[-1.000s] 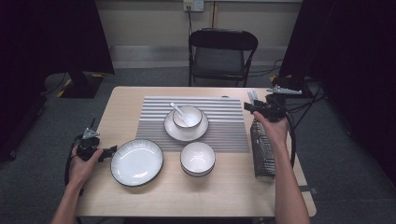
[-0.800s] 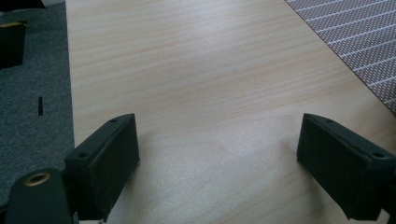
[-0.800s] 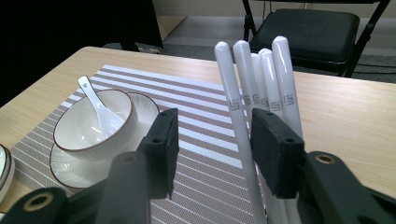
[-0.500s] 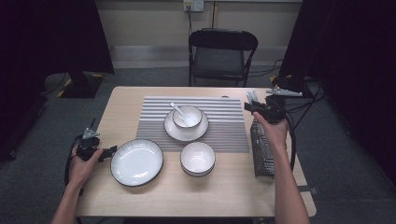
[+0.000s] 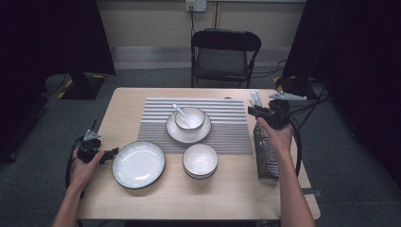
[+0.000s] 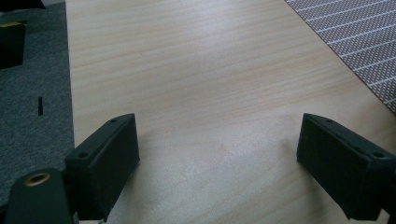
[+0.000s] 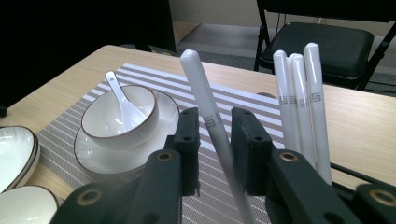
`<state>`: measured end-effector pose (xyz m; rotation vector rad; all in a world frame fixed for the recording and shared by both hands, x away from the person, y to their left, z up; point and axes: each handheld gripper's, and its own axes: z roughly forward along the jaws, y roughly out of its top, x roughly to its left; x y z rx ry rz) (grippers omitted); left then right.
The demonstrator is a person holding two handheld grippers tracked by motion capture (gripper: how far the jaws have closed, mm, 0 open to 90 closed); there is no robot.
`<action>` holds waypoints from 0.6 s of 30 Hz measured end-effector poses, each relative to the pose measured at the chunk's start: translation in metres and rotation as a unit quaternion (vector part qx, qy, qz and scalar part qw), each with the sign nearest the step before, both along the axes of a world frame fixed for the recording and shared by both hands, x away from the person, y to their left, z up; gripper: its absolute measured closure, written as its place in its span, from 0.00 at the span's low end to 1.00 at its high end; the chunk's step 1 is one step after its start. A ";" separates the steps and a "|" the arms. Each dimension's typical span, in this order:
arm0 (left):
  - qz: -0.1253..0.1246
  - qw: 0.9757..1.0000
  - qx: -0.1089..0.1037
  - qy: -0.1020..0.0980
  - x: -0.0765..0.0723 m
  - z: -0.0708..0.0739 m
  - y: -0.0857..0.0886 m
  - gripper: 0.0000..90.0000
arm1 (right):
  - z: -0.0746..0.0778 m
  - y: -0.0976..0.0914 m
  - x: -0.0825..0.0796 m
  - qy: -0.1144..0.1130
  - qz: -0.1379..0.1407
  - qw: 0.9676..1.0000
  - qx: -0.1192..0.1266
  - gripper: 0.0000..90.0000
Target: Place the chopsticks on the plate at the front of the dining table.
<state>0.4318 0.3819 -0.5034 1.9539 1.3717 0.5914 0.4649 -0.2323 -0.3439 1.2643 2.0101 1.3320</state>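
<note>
- High view: table (image 5: 142, 198) evenly lit from overhead; surrounding room dark, both upper corners near black.
- Shadows: soft and short beside the plate (image 5: 138, 164) and bowl (image 5: 200, 160).
- Left gripper view: pale glare across the wood at upper centre; faint shadows under the jaws.
- Right gripper view: chopstick (image 7: 212, 126) sharp; lower-edge jaws blurred; upper left black.

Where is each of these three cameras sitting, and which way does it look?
High view: above the table, looking forward and down; both forearms, left gripper and right gripper show.
Left gripper view: between open jaws, facing bare tabletop.
Right gripper view: jaws around one chopstick, facing the bowl.
Shared: bowl, striped mat.
</note>
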 end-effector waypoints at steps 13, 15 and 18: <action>-0.001 1.000 0.001 0.000 0.000 0.000 0.000 0.14 | -0.005 -0.002 -0.013 -0.004 -0.002 1.000 -0.007 0.85; -0.001 1.000 0.001 0.000 0.000 0.000 0.000 0.14 | -0.004 -0.002 -0.016 -0.008 -0.003 1.000 -0.013 0.85; 0.000 1.000 0.001 0.000 0.000 0.000 0.000 0.14 | -0.004 -0.001 -0.020 -0.013 0.002 1.000 -0.016 0.85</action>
